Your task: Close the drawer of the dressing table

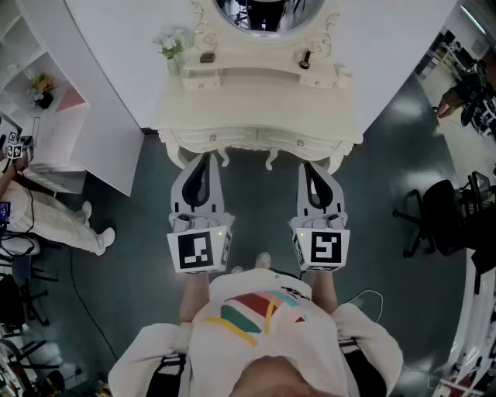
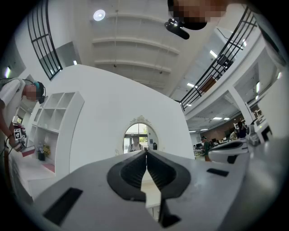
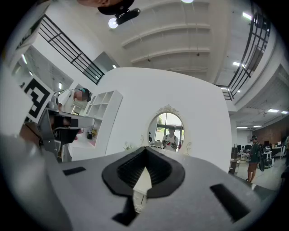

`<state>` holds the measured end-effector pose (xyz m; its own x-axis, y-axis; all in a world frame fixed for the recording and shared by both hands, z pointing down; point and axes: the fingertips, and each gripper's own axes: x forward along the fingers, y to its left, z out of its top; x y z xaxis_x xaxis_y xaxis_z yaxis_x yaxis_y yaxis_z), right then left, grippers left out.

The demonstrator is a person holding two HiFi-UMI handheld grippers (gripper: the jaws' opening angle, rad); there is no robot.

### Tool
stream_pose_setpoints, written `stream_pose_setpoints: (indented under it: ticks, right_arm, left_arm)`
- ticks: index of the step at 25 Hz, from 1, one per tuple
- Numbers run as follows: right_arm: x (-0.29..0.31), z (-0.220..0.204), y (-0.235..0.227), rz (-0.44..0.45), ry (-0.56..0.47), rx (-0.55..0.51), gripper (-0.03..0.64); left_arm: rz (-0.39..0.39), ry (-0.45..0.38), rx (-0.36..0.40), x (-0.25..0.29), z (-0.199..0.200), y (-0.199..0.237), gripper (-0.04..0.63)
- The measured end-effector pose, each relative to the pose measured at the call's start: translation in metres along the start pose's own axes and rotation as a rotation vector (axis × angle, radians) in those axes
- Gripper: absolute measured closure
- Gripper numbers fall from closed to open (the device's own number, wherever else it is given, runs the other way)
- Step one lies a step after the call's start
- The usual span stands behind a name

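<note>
The white dressing table (image 1: 256,101) with its oval mirror (image 1: 263,15) stands straight ahead in the head view. Two drawer fronts with small knobs, left (image 1: 213,138) and right (image 1: 301,142), run along its front edge; both look level with the front. My left gripper (image 1: 203,158) is shut and empty, its tips just below the left drawer front. My right gripper (image 1: 311,166) is shut and empty below the right drawer front. In the left gripper view the left gripper (image 2: 145,154) points at the mirror (image 2: 137,137); the right gripper (image 3: 145,149) likewise faces the mirror (image 3: 168,131).
A vase of flowers (image 1: 172,50) and small items (image 1: 305,59) sit on the table top. A white shelf unit (image 1: 46,93) and a person (image 1: 31,209) are at the left. A black office chair (image 1: 434,225) stands at the right. The floor is dark.
</note>
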<state>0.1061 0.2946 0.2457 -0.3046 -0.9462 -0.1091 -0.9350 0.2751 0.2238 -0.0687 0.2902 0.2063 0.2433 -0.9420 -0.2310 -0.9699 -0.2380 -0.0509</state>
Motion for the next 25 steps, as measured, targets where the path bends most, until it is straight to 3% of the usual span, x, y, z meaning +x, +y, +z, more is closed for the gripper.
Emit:
stream_pose_setpoints:
  ticks: [25]
  right_arm:
    - [0.007, -0.009, -0.014, 0.003, 0.017, 0.040, 0.617]
  left_arm:
    - [0.003, 0.037, 0.028, 0.014, -0.011, -0.007, 0.589]
